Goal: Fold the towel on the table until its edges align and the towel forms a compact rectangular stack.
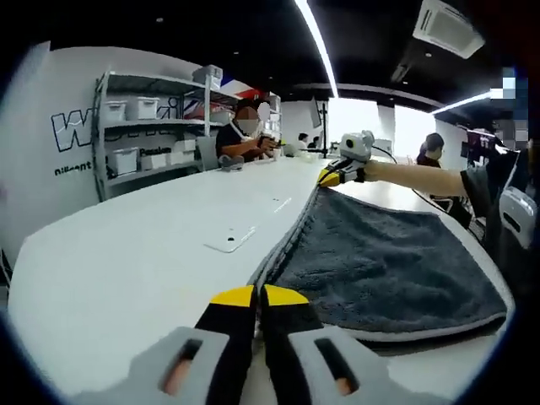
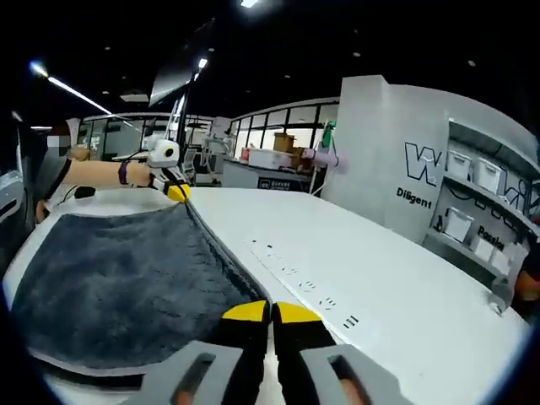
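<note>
A dark grey towel [image 1: 388, 261] with a pale hem lies flat on the white table [image 1: 126, 261], and a lower layer peeks out along its near edge. My left gripper [image 1: 257, 295] has its yellow tips pressed together on the towel's near corner. At the far corner along the same edge, my right gripper [image 1: 342, 175] is held by a person's arm. In the right gripper view, the towel [image 2: 118, 270] spreads to the left, my right gripper [image 2: 270, 312] is shut on its near corner, and my left gripper [image 2: 175, 191] pinches the far corner.
A small white flat object [image 1: 229, 240] lies on the table left of the towel. Shelves with white bins [image 1: 139, 126] stand against the wall, and people sit at the table's far end [image 1: 245, 135]. Small marks [image 2: 304, 283] run across the table; bare surface stretches right.
</note>
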Motion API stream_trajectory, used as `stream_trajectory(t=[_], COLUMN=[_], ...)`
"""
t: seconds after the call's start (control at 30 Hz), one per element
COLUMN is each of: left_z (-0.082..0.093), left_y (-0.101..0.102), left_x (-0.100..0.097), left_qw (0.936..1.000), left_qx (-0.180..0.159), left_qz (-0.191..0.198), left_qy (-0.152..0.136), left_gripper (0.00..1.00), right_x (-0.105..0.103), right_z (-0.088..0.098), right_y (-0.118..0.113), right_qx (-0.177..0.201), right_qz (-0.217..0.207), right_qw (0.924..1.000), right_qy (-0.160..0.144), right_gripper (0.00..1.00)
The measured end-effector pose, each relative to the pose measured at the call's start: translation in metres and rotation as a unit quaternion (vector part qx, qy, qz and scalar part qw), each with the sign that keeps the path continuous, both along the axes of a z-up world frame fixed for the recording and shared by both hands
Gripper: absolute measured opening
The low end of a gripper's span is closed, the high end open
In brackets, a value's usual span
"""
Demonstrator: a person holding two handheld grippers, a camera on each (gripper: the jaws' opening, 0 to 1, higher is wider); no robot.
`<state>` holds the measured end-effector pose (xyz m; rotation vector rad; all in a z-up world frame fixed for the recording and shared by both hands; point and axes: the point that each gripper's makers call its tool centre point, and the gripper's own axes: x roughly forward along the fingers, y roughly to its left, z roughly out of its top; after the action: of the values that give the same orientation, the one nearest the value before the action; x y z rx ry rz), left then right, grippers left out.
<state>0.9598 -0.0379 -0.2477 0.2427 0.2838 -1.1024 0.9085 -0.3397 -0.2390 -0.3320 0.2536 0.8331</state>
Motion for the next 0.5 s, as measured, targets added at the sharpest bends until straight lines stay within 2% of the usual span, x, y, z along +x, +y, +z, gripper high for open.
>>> stream_trajectory(t=[0.03,0.13,0.23,0.33,0.5], left_z=[-0.008,-0.025,-0.043,-0.043,-0.043], left_y=[0.001,-0.003,-0.006,-0.007,-0.007], left_x=[0.002,0.004,0.002,0.003,0.002], left_qw=[0.9996,0.9979,0.9953,0.9960,0.9958], left_qx=[0.026,0.061,0.093,0.085,0.087], left_qz=[0.005,0.011,0.009,0.012,0.009], left_qy=[-0.010,-0.017,-0.025,-0.026,-0.030], left_gripper=[0.04,0.04,0.04,0.04,0.04], right_x=[0.002,0.008,0.009,0.007,0.005], right_z=[-0.005,-0.030,-0.046,-0.055,-0.055], right_y=[0.000,-0.004,-0.003,-0.005,-0.003], right_qx=[-0.007,-0.047,-0.058,-0.060,-0.048], right_qz=[-0.004,-0.017,-0.019,-0.022,-0.025], right_qw=[1.0000,0.9983,0.9975,0.9971,0.9976], right_qy=[0.003,0.028,0.037,0.042,0.042], right_gripper=[0.02,0.02,0.02,0.02,0.02])
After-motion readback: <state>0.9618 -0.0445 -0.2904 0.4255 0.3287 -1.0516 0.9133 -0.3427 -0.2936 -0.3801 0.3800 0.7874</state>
